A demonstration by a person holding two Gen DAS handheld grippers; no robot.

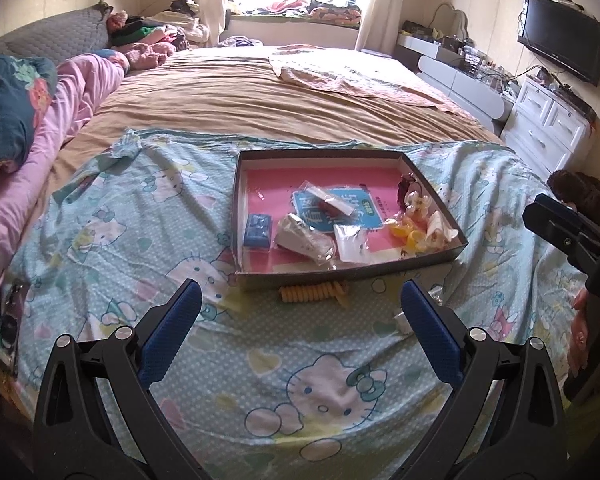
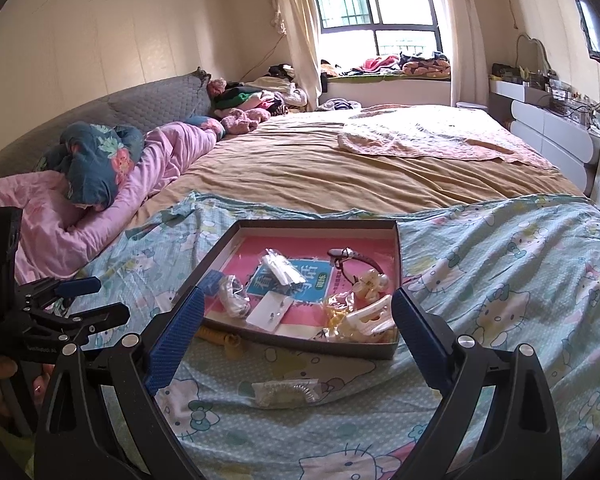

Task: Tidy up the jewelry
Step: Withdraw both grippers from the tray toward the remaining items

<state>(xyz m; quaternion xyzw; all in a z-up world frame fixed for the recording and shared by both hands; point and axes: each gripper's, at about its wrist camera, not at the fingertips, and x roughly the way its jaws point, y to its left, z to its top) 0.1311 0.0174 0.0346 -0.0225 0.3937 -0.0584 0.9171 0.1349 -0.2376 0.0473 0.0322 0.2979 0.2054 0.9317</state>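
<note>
A shallow cardboard box (image 1: 340,276) with a pink floor lies on the Hello Kitty sheet (image 1: 260,380); it also shows in the right wrist view (image 2: 300,344). It holds a small blue box (image 1: 257,231), clear bags, a white card (image 2: 269,312), a watch (image 2: 352,258), yellow pieces (image 1: 406,232) and a white hair claw (image 2: 370,318). A yellow spiral hair tie (image 1: 312,293) lies on the sheet by the box's near wall. A clear bag with a spiral tie (image 2: 286,392) lies nearer. My left gripper (image 1: 300,320) and right gripper (image 2: 294,328) are open and empty, above the sheet.
The bed carries a tan sheet (image 1: 260,92), a pink quilt (image 1: 80,92) at left and piled clothes by the window. White drawers (image 1: 540,124) and a wall TV (image 1: 560,44) stand at right. The other gripper shows at each view's edge (image 2: 60,312).
</note>
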